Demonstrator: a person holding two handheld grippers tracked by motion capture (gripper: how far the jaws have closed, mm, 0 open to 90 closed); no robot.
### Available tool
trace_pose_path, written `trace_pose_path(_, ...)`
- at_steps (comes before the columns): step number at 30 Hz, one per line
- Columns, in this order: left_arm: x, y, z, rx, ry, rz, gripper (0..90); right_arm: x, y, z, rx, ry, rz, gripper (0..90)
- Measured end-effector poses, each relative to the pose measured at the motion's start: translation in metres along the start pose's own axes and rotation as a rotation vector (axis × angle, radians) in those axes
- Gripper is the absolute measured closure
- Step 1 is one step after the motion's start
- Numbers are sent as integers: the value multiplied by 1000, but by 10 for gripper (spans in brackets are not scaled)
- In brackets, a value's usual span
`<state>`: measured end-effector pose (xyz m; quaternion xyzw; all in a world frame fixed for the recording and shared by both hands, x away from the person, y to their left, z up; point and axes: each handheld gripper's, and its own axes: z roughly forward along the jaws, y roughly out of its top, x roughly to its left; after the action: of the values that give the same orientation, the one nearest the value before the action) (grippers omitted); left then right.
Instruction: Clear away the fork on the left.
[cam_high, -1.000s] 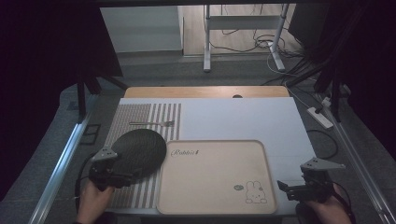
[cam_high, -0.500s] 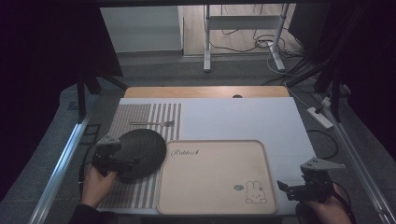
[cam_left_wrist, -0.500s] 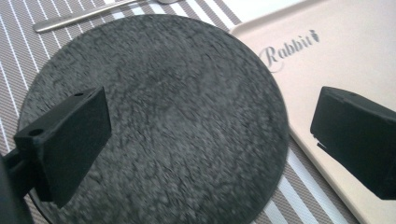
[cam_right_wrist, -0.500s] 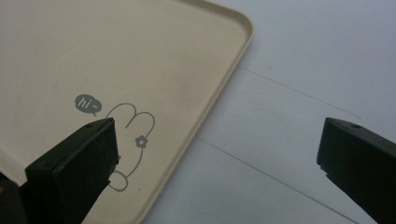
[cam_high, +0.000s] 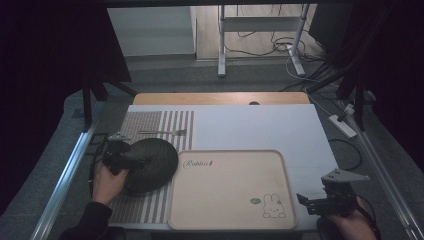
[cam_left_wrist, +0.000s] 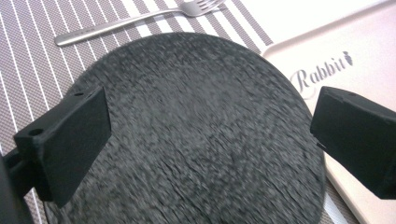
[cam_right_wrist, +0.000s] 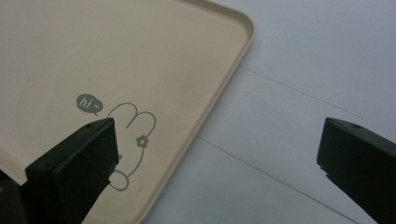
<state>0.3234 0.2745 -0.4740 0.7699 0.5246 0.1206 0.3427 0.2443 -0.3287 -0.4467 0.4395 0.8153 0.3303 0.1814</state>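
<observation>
Jaws spread wide, the left hand-held gripper (cam_high: 131, 161) is hovering over the round black textured plate (cam_left_wrist: 187, 135), seemingly lining up a grasp, holding nothing, while the right hand-held gripper (cam_high: 312, 201) is waiting open and empty beside the beige rabbit-printed tray (cam_high: 225, 195)

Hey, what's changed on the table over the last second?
The left tongs moved forward along the dark round plate, from its near-left edge up to its left side; jaws open over it, nothing grasped. The right tongs, plate, fork and rabbit tray stayed put.

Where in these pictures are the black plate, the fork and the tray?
Black plate (cam_left_wrist: 196, 135), left gripper view, middle of its dark surface.
Fork (cam_high: 162, 132), high view, middle of its handle.
Tray (cam_high: 227, 187), high view, bare middle of its floor.
</observation>
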Motion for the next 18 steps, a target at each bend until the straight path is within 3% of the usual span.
trace_pose_path(8, 6, 15, 9, 13, 28, 2, 0, 0, 0, 0, 0, 4, 1, 0)
trace_pose_path(18, 17, 30, 22, 38, 10, -3, 0, 0, 0, 0, -1, 12, 1, 0)
